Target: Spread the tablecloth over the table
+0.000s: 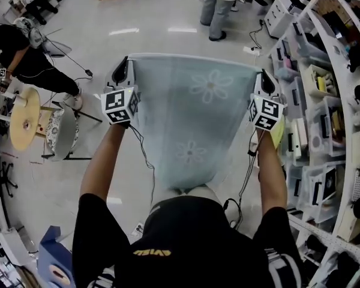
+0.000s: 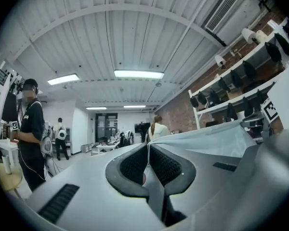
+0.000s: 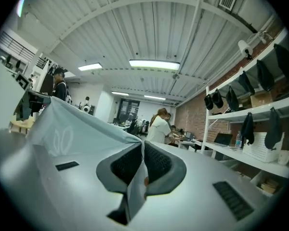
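We hold the tablecloth (image 1: pixel 192 113) in mid-air, left gripper (image 2: pixel 148 150) and right gripper (image 3: pixel 142 147) fingers (image 3: pixel 159 163) clenched on its edge; spreading not yet begun.

The lower end of the tablecloth (image 1: pixel 192 113) is hidden behind the wearer's torso (image 1: pixel 186 245) at lower centre; the top edge cuts off a standing person (image 1: pixel 219 8) above the waist.

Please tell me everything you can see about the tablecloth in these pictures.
The tablecloth is thin, pale blue-green fabric with white flower outlines. It is unfolded and held up in the air, stretched between the two grippers. The left gripper is shut on one far corner, the right gripper on the other. From that taut edge the cloth sags back toward the person, narrowing. It rests on no table; only the floor shows beyond it.
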